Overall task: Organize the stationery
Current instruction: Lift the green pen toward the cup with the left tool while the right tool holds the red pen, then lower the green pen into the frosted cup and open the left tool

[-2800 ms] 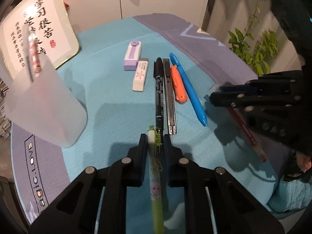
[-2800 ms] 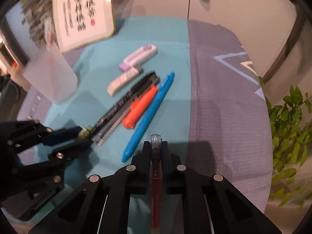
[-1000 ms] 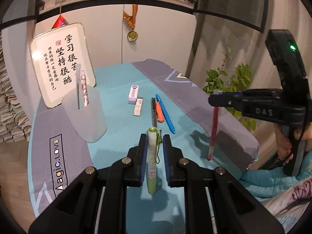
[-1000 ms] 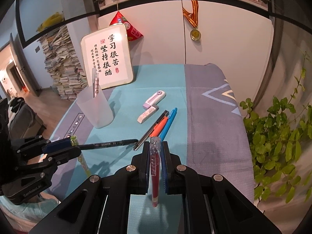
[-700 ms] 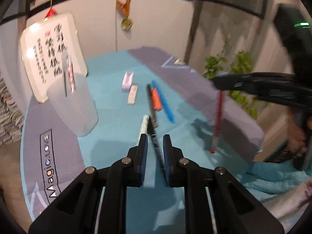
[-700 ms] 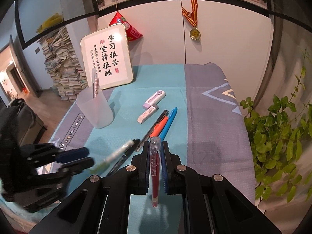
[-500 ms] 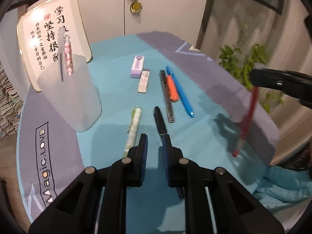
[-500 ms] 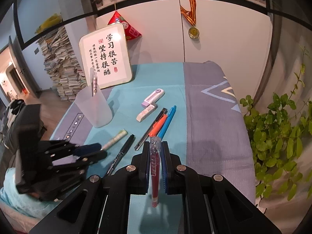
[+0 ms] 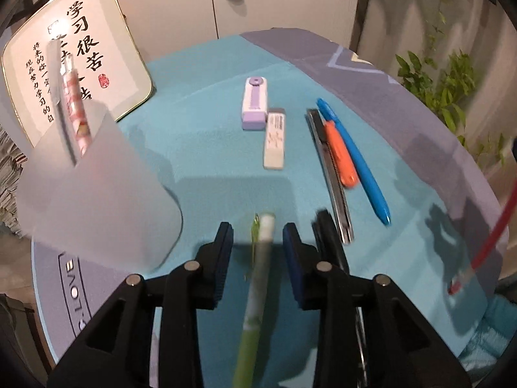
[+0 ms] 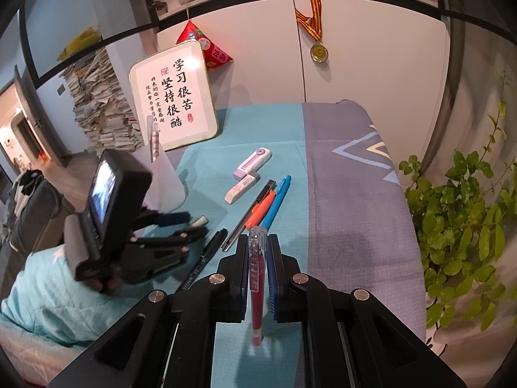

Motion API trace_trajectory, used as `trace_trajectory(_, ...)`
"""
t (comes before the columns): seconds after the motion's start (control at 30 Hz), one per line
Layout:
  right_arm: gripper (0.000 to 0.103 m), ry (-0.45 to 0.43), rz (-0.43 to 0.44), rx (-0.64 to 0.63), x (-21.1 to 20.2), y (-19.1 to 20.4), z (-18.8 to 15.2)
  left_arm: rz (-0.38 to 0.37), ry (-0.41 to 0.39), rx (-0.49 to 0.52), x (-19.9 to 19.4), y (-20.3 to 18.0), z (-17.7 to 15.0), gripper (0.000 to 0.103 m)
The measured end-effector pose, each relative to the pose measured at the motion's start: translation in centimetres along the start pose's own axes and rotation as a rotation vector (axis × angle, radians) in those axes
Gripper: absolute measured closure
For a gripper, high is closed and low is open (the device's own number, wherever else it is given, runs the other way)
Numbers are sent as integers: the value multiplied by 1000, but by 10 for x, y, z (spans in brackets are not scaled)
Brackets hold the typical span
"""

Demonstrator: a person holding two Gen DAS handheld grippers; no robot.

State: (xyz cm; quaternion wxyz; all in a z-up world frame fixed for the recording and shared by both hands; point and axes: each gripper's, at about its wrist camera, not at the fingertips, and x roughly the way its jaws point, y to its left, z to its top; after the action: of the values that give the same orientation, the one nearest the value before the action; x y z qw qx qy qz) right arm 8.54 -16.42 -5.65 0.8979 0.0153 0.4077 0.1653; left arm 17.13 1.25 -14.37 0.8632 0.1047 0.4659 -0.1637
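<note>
My left gripper [image 9: 258, 239] is open low over the teal table, its jaws either side of a green-and-white pen [image 9: 258, 278] that lies between them. A black marker [image 9: 326, 229] lies just right of the right finger. The frosted pen cup [image 9: 93, 190], holding a pink pen [image 9: 76, 110], stands to the left. My right gripper [image 10: 257, 252] is shut on a red pen [image 10: 257, 291] and holds it upright above the table. The left gripper [image 10: 190, 223] shows in the right wrist view beside the cup [image 10: 164, 181].
A purple correction tape [image 9: 255, 106], a white eraser [image 9: 274, 142], a utility knife [image 9: 329, 168], an orange marker [image 9: 339, 155] and a blue pen [image 9: 358, 158] lie in a row. A framed calligraphy sign [image 10: 174, 97] stands at the back. A plant [image 10: 458, 232] is off the right edge.
My left gripper dropped the green pen and black marker onto the table, then opened and came down around the green pen. The right gripper has stayed still with the red pen.
</note>
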Motion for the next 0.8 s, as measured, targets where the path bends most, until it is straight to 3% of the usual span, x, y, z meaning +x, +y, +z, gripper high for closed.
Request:
trace_trajectory(0.07, 92, 1, -1, 5, 1, 0, 1, -12, 2, -7, 2, 1, 3, 75)
trace_trajectory(0.13, 92, 1, 1, 12, 0, -1, 1, -26, 11, -6, 1, 0, 3, 91)
trace_trajectory(0.3, 92, -8, 1, 15, -2, -2, 2, -3, -8, 23, -15, -7, -2, 91)
trace_trajectory(0.63, 92, -39, 9, 11, -13, 4, 4, 6, -259, -5, -114, -3, -9, 91)
trace_trajectory(0.8, 92, -47, 10, -1, -18, 10, 4, 24, -333, -20, -138, -2, -16, 91)
